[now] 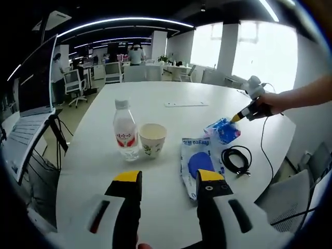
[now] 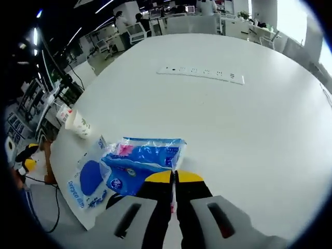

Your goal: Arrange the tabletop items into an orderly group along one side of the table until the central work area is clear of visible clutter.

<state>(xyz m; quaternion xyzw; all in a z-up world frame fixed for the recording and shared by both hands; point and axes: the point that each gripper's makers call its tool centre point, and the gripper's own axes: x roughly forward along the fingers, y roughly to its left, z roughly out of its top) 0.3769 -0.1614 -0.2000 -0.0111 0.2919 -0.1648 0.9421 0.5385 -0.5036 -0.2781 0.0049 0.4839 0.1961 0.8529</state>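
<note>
On the white table (image 1: 155, 96) a water bottle (image 1: 125, 132) with a red label stands upright beside a paper cup (image 1: 152, 139). To their right lies a clear bag with a blue item inside (image 1: 196, 163). My left gripper (image 1: 168, 179) hovers open just short of these, nothing between its jaws. The right gripper (image 1: 239, 116) comes in from the right, held by a hand, and is shut on the corner of a blue tissue pack (image 1: 223, 129). In the right gripper view my right gripper (image 2: 174, 177) pinches the edge of that blue pack (image 2: 142, 161), with the clear bag (image 2: 88, 181) beside it.
A coiled black cable (image 1: 237, 158) lies right of the bag near the table edge. A white power strip (image 2: 199, 72) sits at the table's middle. A laptop (image 1: 28, 129) on a stand is off the left side. Office chairs and desks fill the room behind.
</note>
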